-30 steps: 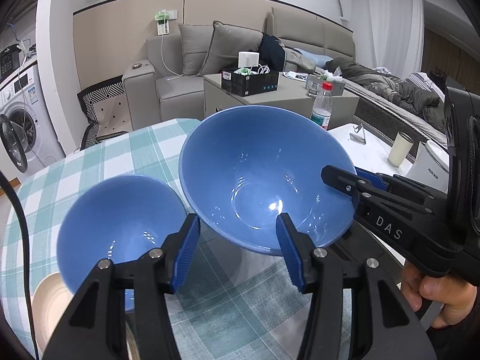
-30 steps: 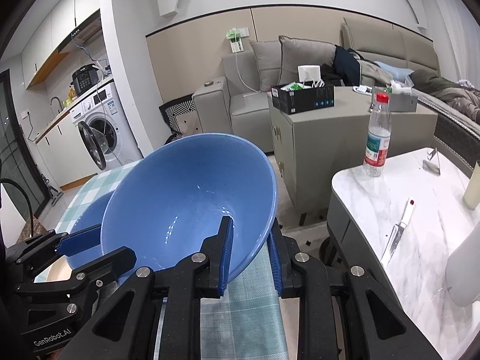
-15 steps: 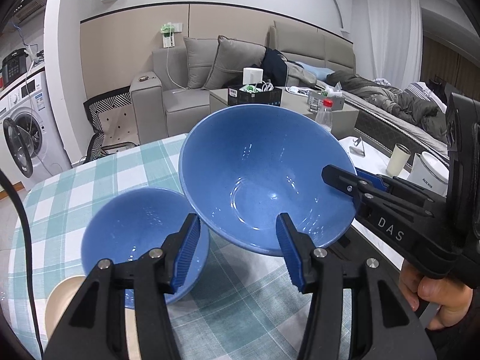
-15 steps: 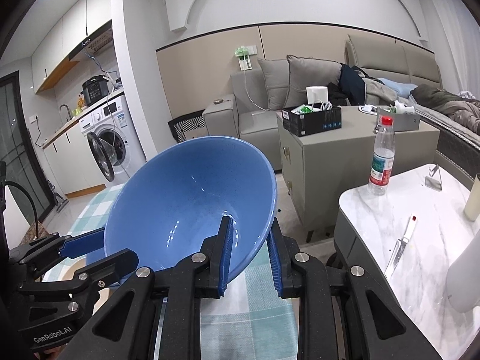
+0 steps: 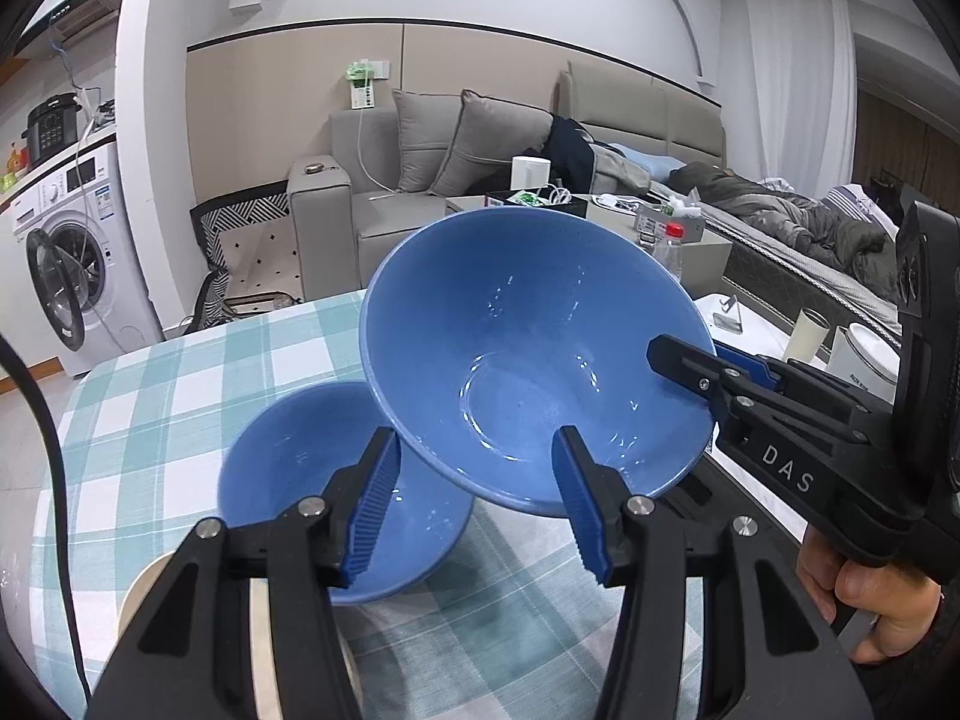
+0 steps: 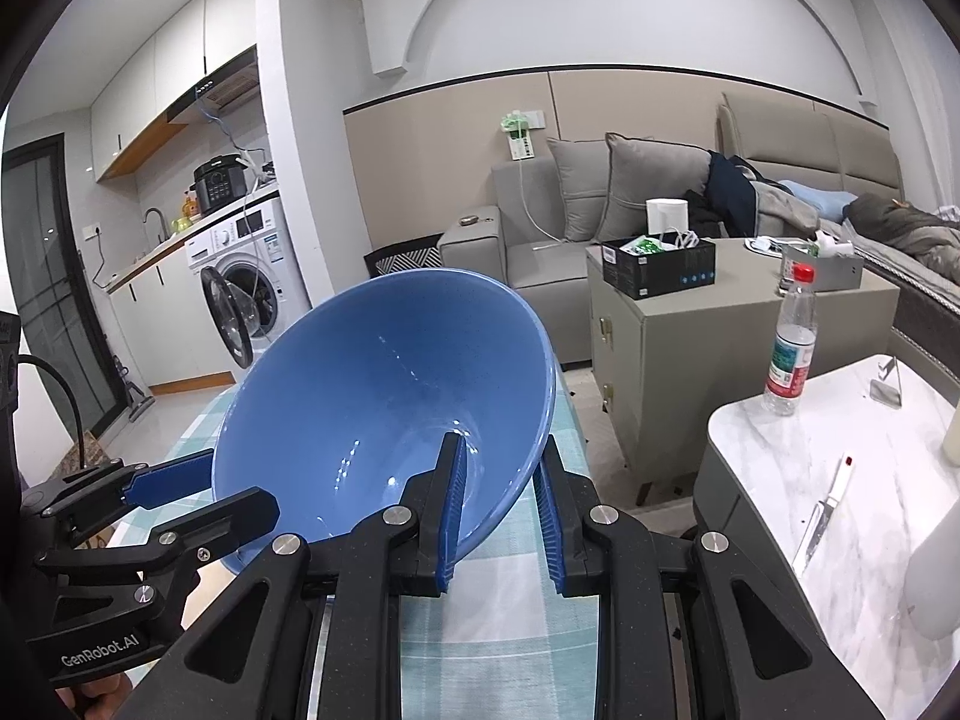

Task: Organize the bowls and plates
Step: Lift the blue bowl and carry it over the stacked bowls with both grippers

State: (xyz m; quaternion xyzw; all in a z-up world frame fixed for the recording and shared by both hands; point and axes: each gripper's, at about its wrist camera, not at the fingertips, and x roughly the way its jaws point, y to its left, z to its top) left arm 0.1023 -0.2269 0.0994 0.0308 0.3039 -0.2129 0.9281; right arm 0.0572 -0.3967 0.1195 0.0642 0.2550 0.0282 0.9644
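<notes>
Left wrist view: a large glossy blue bowl (image 5: pixel 528 360), wide and cone-shaped with a flat round base, hangs tilted above the table (image 5: pixel 180 396), which wears a soft cloth of teal and white checks. The right gripper (image 5: pixel 714 372), black plastic with ribbed blue pads, is clamped on the bowl's right rim, one finger inside and one outside. A hand (image 5: pixel 864 594) grips its handle. The left gripper (image 5: pixel 474 498) has its jaws parted and empty, with the bowl's near edge just beyond the tips. Below sits a smaller blue bowl (image 5: pixel 312 480), equally shiny, on the cloth, and a cream round dish (image 5: pixel 141 600) peeks out at the lower left. In the right wrist view the big bowl's thin wall (image 6: pixel 384 408) sits pinched between the blue pads.
</notes>
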